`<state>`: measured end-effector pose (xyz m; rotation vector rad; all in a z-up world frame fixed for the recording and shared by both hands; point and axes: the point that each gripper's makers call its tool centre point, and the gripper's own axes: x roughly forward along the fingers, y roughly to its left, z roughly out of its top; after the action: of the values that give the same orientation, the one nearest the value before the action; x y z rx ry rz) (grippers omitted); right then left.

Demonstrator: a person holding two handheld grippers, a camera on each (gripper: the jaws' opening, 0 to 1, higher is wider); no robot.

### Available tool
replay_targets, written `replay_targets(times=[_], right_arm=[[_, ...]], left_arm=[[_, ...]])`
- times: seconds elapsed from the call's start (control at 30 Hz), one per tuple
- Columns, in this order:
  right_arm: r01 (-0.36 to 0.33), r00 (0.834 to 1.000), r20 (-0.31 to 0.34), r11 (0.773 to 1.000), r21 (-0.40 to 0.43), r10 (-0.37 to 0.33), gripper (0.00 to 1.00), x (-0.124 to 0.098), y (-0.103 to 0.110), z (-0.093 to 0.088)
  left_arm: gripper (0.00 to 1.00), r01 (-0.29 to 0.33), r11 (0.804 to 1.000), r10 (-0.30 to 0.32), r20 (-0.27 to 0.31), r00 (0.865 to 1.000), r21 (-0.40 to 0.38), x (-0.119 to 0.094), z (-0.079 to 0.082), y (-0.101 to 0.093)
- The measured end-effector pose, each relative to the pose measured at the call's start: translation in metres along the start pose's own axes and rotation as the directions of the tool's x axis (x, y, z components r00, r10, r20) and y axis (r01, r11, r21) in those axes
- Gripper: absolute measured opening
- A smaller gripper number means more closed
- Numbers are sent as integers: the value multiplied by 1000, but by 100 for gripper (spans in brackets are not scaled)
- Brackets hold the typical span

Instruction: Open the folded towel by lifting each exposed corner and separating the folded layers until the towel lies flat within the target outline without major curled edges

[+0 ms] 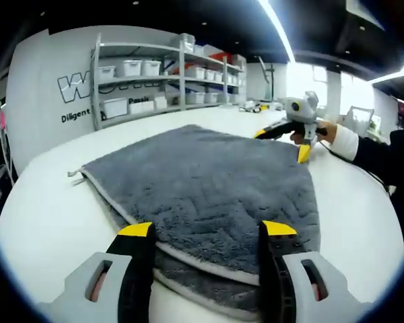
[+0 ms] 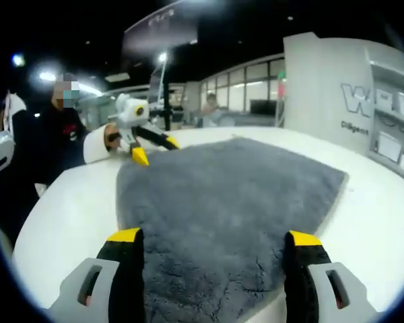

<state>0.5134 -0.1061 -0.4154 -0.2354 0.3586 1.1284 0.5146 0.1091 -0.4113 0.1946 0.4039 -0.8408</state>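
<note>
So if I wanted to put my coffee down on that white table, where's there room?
Bare white table lies between the grey towel's tagged edge and the table rim, and again between the towel and the shelving side. It is crowded at the towel's corners, where the left tongs and right tongs sit open.

White round table (image 1: 40, 222), grey shelving (image 1: 168, 74) with white bins, lettered wall (image 1: 74, 87), ceiling light strips (image 1: 276, 27), bright windows (image 1: 310, 81)

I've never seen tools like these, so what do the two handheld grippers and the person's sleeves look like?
Each gripper, left and right, has two black jaws with yellow tips on pale grey bodies with slots. The person wears a dark sleeve with a white cuff.
</note>
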Motion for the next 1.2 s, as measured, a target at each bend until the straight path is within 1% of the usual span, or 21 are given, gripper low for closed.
replay_targets(times=[0.17, 0.27, 0.4, 0.5, 0.57, 0.7, 0.8, 0.9, 1.03, 1.2], right_arm=[[-4, 1000, 6, 1000, -3, 4, 79, 0, 2, 0], [-5, 1000, 10, 1000, -3, 5, 74, -2, 6, 0], [-7, 1000, 1, 1000, -5, 7, 68, -3, 10, -1], [-8, 1000, -6, 1000, -6, 8, 65, -3, 11, -1], [-11, 1000, -8, 1000, -8, 11, 64, -4, 12, -1], [-17, 1000, -15, 1000, -12, 17, 56, -5, 15, -2], [-25, 999, -24, 1000, -19, 25, 52, -5, 19, -1], [-26, 999, -32, 1000, -17, 25, 49, -6, 20, -2], [-24, 999, -39, 1000, -6, 24, 38, -7, 23, -2], [-40, 998, -46, 999, -11, 39, 26, -8, 31, -2]], left_arm=[[58, 7, 1000, -7, 9, 1000, 0, 0, 0, -1], [55, 11, 1000, -11, 14, 1000, 3, 0, 0, -1], [52, 16, 1000, -16, 18, 1000, 5, 0, 0, 0], [50, 18, 1000, -18, 24, 1000, 7, 0, -1, 1], [47, 18, 1000, -18, 25, 1000, 6, 0, -1, 1], [42, 26, 1000, -26, 24, 999, 10, -1, -1, -3], [35, 45, 999, -45, 21, 999, 20, -1, 0, -8], [31, 54, 998, -55, 18, 998, 26, -1, 0, -12], [28, 63, 998, -64, 16, 998, 26, -2, 0, -15], [23, 75, 997, -75, 12, 997, 12, -3, -1, -17]])
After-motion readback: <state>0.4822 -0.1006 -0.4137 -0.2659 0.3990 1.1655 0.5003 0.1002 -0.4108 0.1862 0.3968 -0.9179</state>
